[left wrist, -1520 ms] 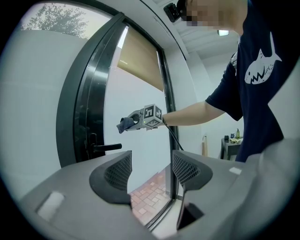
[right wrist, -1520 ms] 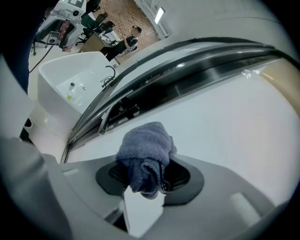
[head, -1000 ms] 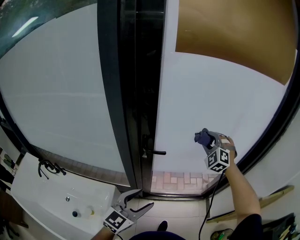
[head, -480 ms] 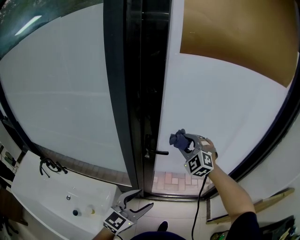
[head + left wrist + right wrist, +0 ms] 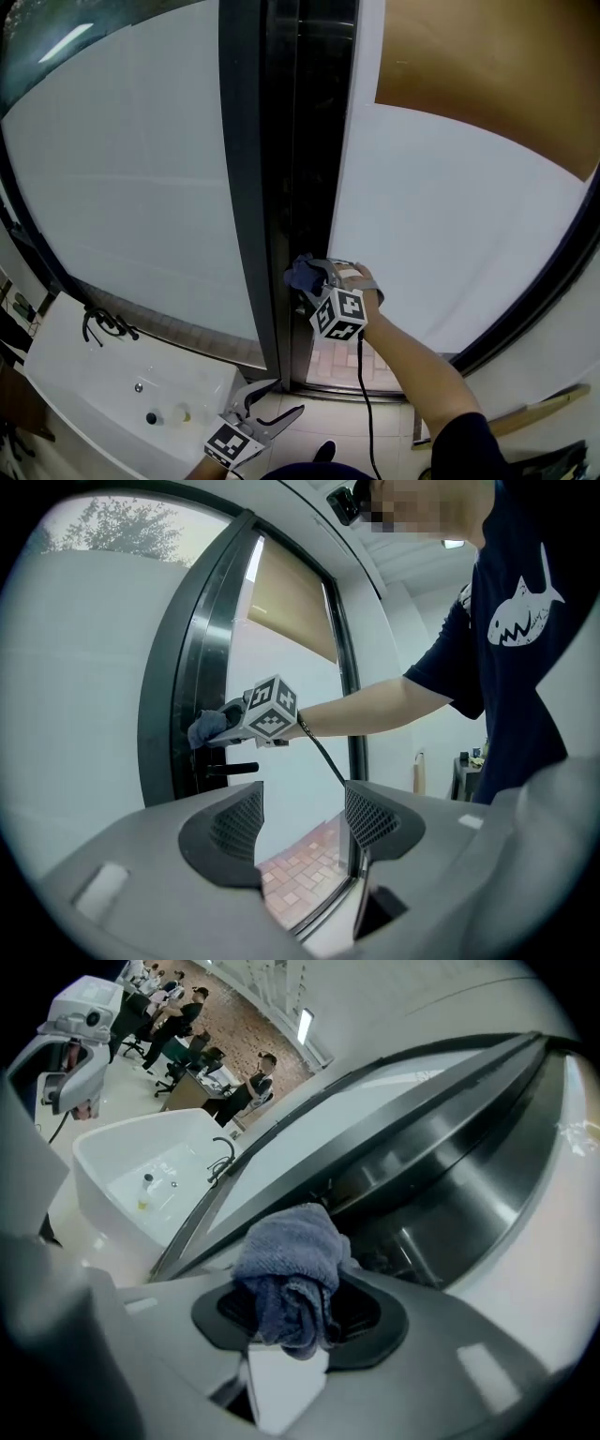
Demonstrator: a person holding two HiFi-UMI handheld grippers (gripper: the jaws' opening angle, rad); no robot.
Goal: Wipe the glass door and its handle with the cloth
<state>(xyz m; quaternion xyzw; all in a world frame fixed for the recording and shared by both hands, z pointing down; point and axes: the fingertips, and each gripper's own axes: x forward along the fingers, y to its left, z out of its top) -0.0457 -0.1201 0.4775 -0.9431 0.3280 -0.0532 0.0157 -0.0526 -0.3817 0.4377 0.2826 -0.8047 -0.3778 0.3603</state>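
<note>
The frosted glass door (image 5: pixel 450 216) stands to the right of its dark frame (image 5: pixel 281 187). My right gripper (image 5: pixel 314 279) is shut on a bunched blue-grey cloth (image 5: pixel 302 274) and holds it against the door's dark edge, at handle height. In the right gripper view the cloth (image 5: pixel 291 1251) bulges out between the jaws of that gripper (image 5: pixel 298 1307), close to the dark metal. The left gripper view shows the cloth (image 5: pixel 208 727) just above the black handle (image 5: pixel 232 769). Low near the floor, my left gripper (image 5: pixel 272 412) hangs open and holds nothing.
A white basin (image 5: pixel 84 394) with a black tap (image 5: pixel 103 326) sits at the lower left. A brown blind (image 5: pixel 487 75) covers the door's top right. Brick paving (image 5: pixel 328 361) shows through the bottom of the glass. A wooden stick (image 5: pixel 544 403) lies at the lower right.
My right gripper has carried the cloth leftward across the glass, from the pane's lower right to the door's edge at the handle. The left gripper has stayed put.
</note>
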